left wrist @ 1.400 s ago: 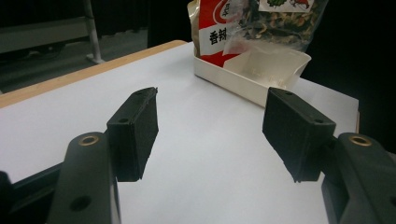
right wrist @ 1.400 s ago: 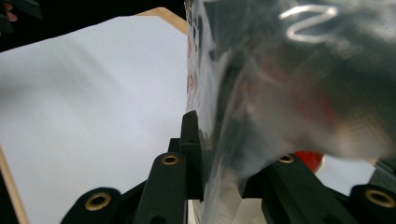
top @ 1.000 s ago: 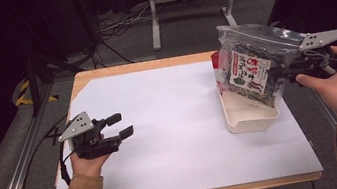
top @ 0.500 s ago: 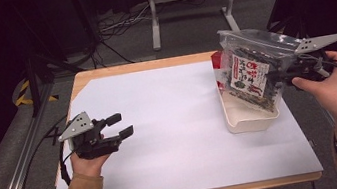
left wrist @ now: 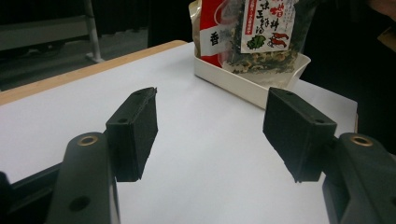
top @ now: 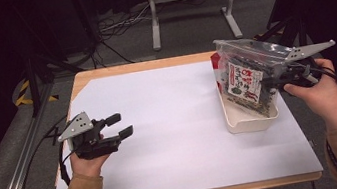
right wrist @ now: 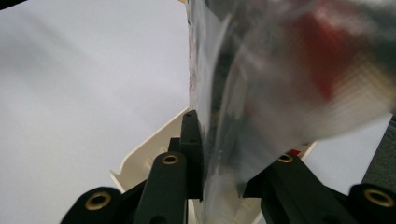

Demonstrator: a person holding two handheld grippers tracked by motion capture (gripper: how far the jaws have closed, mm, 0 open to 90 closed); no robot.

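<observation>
**A:** Lower than 1 second ago sits the snack bag: the right gripper has brought it down, and its bottom edge now rests inside the white tray instead of hanging above the rim.

**B:** How do the jaws stand on it?

**A:** Narrow, clamped on the bag's clear plastic. In the right gripper view the 2 black jaws pinch the film between them, with the tray's wall just below. The bag stands nearly upright, tilted a little toward 12 o'clock, its printed label facing the person.

**B:** And where is the tray on the table?

**A:** At about 3 o'clock on the white sheet, close to its right edge. A second red packet stands in the tray behind the bag, toward 11 o'clock from it. The left gripper view shows that red packet beside the bag, both in the tray.

**B:** The other hand?

**A:** It has kept its place. The left gripper hovers at about 9 o'clock over the sheet, well apart from the tray, its jaws spread wide with nothing but bare sheet between them. It points toward 3 o'clock, at the tray.

**B:** Beyond the sheet?

**A:** Wooden table edge at 12 o'clock, then dark floor with cables and a grey metal stand.
</observation>
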